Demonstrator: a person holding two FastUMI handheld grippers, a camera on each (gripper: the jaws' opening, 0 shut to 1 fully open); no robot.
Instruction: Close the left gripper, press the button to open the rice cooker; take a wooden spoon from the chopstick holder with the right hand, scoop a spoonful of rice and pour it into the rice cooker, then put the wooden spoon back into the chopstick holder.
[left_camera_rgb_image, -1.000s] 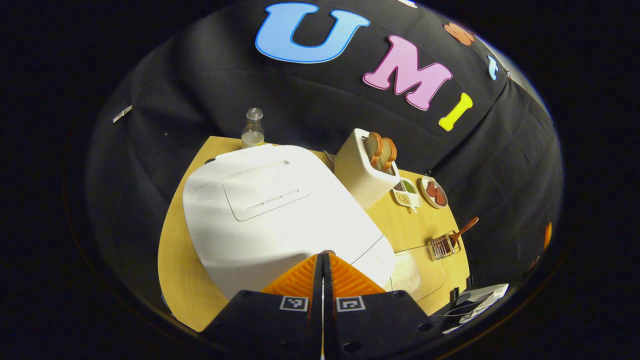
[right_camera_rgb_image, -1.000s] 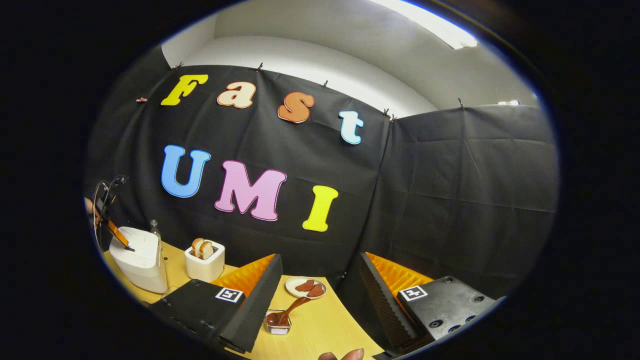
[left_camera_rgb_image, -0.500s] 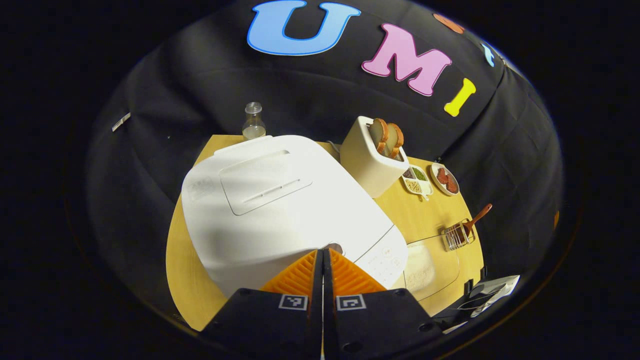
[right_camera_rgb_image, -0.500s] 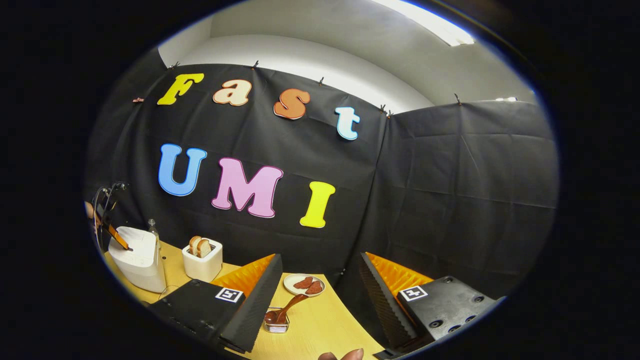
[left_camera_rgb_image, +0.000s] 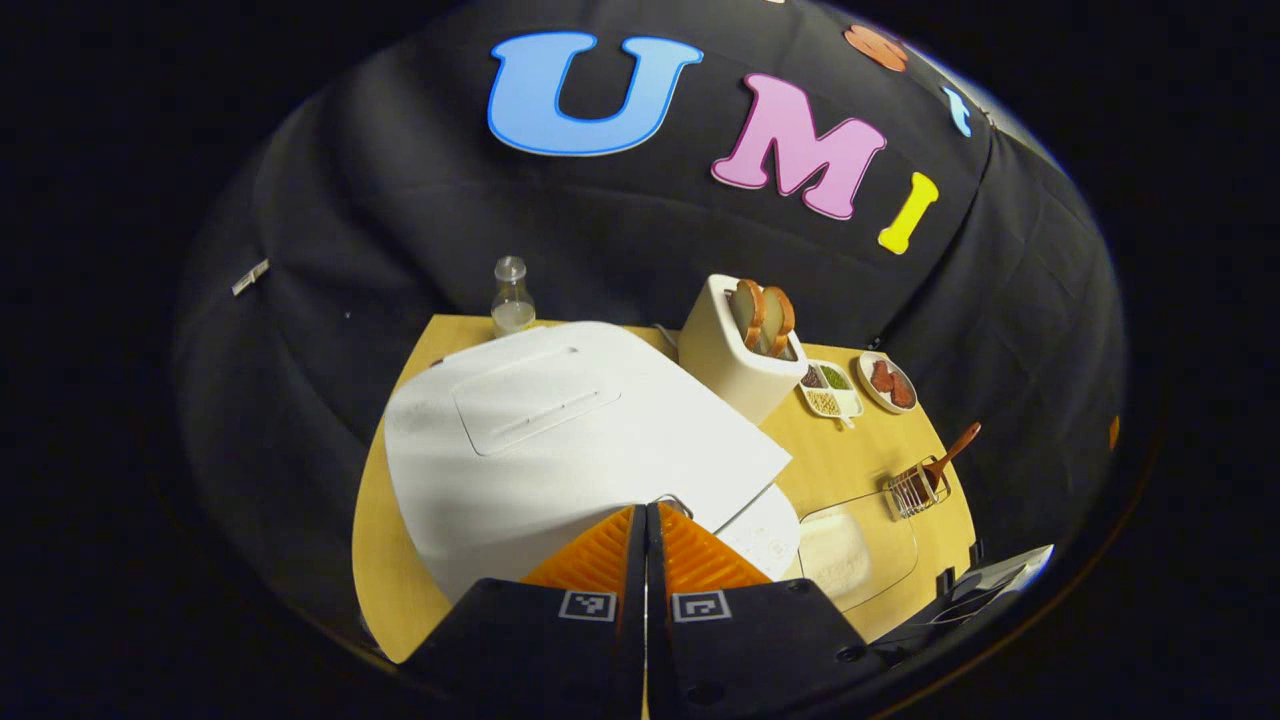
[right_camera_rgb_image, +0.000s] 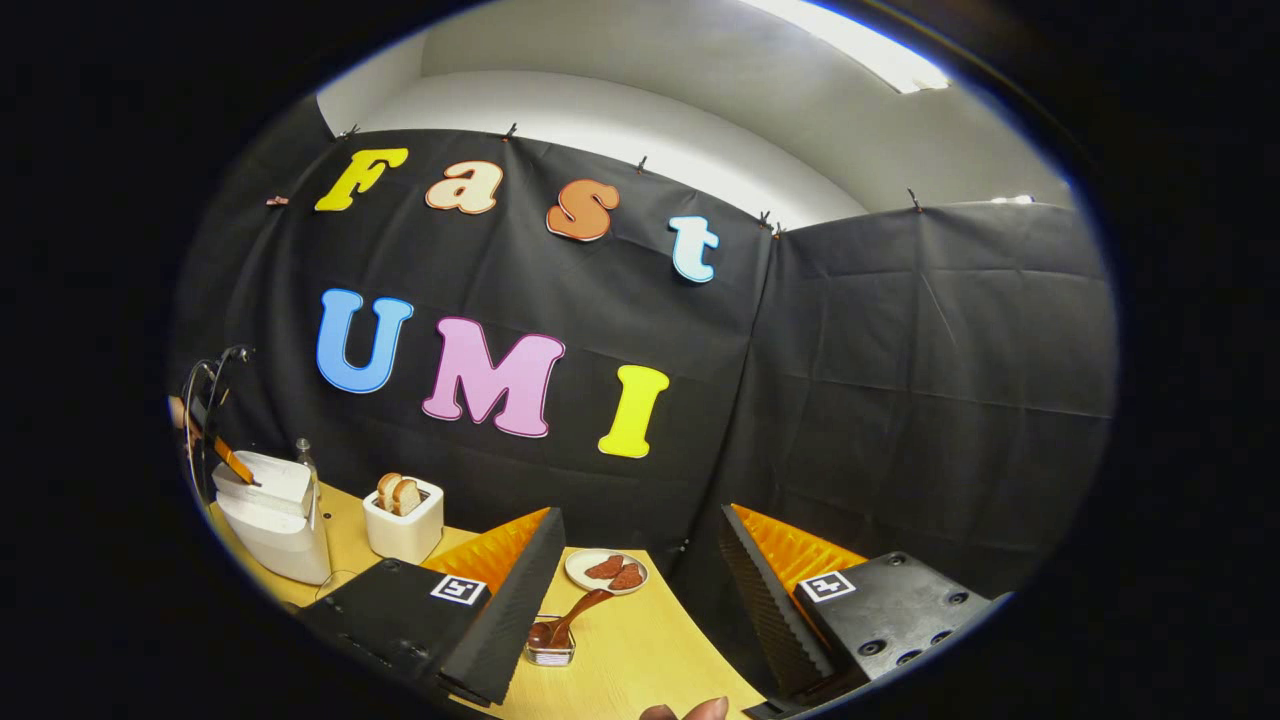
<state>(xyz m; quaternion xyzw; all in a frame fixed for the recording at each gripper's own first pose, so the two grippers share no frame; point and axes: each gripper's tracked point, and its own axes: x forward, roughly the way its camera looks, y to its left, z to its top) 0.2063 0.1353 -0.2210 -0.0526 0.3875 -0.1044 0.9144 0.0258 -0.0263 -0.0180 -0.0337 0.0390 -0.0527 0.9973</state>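
The left gripper (left_camera_rgb_image: 645, 515) has its fingers pressed together with nothing between them, its tips at the front edge of the rice cooker (left_camera_rgb_image: 560, 440), whose lid (left_camera_rgb_image: 570, 425) is popped up a crack, so the button press looks done. The right gripper (right_camera_rgb_image: 640, 590) hangs wide apart, empty, with the wooden spoon (right_camera_rgb_image: 570, 620) lying between its fingers farther out, bowl down in the small chopstick holder (right_camera_rgb_image: 550, 652) and handle leaning up to the right. I'd judge the spoon light, stiff and a little slick; the free upper handle is the place to pinch. A clear tray of rice (left_camera_rgb_image: 845, 550) sits just beside the cooker. Behind, on the pale wooden table (left_camera_rgb_image: 385, 520), stand a toaster (left_camera_rgb_image: 740, 350), a divided dish (left_camera_rgb_image: 830, 388), a plate (left_camera_rgb_image: 890, 383) and a bottle (left_camera_rgb_image: 512, 298), backed by black cloth.
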